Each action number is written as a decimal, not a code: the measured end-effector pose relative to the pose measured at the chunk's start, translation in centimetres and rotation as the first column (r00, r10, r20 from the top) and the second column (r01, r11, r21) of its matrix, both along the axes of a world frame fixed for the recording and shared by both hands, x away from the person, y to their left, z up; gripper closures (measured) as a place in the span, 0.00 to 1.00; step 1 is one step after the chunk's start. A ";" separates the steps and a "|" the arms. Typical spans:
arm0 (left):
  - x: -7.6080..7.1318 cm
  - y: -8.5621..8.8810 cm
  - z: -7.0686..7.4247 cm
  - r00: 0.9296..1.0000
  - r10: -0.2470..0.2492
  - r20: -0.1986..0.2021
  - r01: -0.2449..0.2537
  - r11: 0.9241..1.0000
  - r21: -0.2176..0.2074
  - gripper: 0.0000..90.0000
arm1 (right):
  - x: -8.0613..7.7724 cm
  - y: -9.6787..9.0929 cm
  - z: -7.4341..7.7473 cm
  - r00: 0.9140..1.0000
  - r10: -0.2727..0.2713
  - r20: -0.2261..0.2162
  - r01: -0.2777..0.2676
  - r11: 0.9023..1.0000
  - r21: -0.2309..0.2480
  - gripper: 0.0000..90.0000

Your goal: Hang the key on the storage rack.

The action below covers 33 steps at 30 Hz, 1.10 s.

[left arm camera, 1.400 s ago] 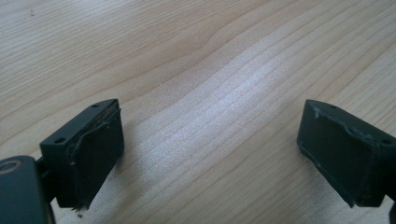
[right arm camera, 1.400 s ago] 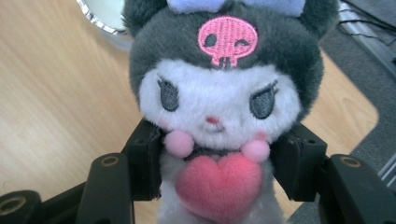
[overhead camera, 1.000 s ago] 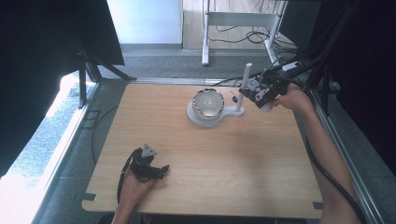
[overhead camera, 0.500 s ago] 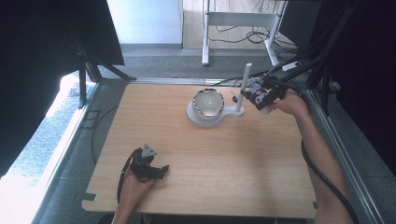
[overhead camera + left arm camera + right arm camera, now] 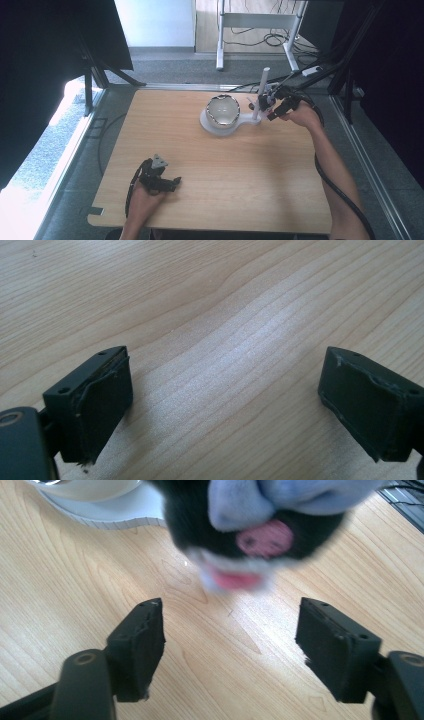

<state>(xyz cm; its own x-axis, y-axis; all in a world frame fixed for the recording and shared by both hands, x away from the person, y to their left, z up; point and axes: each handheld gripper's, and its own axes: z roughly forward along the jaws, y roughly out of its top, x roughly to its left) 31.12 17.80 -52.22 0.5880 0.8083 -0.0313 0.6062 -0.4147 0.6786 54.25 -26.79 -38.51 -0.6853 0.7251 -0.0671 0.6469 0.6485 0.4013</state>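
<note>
Looking down on the wooden table (image 5: 250,170), we see our right gripper (image 5: 274,102) at the far right side, just beside the white post (image 5: 261,92) of the white stand (image 5: 220,127) that holds a shiny bowl (image 5: 223,110). Its jaws have just been opening and now stand apart with nothing pinched, while a blurry black, white and pink soft toy (image 5: 260,525) hangs close in front of them. Our left gripper (image 5: 162,181) rests near the front left edge, jaws spread wide over bare wood
</note>
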 end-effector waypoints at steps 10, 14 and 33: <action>0.0 0.0 0.0 1.000 0.000 0.000 0.000 1.000 0.000 0.08 | -1.0 -0.2 0.4 0.999 0.023 0.042 -0.022 1.000 -0.022 0.15; 0.0 0.0 0.0 1.000 0.000 0.000 0.000 1.000 0.000 0.08 | -1.6 -0.6 0.6 0.997 0.027 0.066 -0.026 1.000 -0.018 0.12; 0.0 0.0 0.0 1.000 0.000 0.000 0.000 1.000 0.001 0.08 | -5.0 -0.2 0.7 0.992 0.086 0.094 -0.084 0.996 -0.022 0.04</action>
